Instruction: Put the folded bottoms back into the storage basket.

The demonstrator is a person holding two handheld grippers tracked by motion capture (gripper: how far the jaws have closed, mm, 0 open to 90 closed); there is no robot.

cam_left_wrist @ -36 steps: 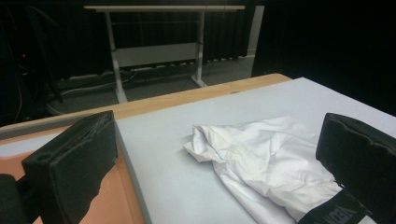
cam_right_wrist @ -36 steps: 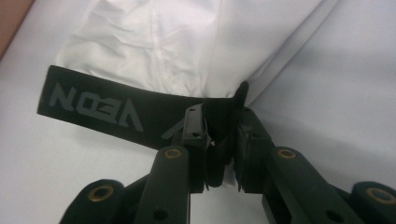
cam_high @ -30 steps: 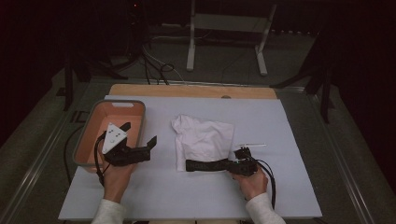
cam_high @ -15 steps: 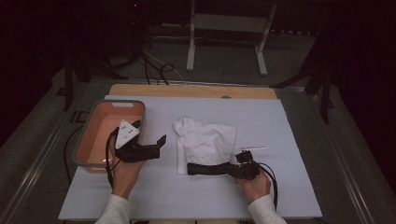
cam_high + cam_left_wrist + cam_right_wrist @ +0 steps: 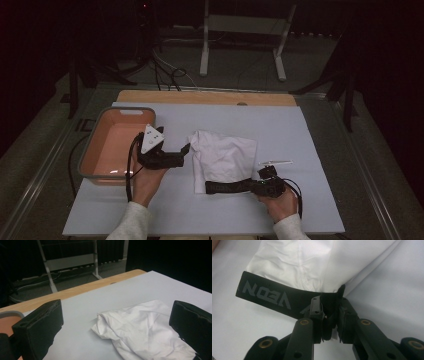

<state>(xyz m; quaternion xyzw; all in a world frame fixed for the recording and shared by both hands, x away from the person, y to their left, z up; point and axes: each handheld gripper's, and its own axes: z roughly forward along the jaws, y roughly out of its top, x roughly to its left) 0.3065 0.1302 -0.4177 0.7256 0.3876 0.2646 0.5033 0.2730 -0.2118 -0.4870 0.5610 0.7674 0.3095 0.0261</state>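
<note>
A crumpled white garment (image 5: 225, 156) with a black lettered waistband (image 5: 226, 187) lies mid-table on the white sheet. My right gripper (image 5: 252, 186) lies low at the garment's near right, pointing left, and is shut on the end of the waistband (image 5: 269, 296); the band is pinched between its jaws (image 5: 329, 312). My left gripper (image 5: 183, 155) hovers just left of the garment, pointing right, jaws wide apart. In the left gripper view the garment (image 5: 145, 327) lies ahead between the open jaws (image 5: 117, 315), which do not touch it.
A pinkish bin with a grey rim (image 5: 125, 110) stands at the table's left, just behind my left hand. A wooden table edge (image 5: 205, 97) runs along the back, and a metal stand (image 5: 240, 25) is on the floor beyond.
My left gripper has moved right, from over the bin's near corner to the garment's left edge. The right gripper has kept still on the waistband.
</note>
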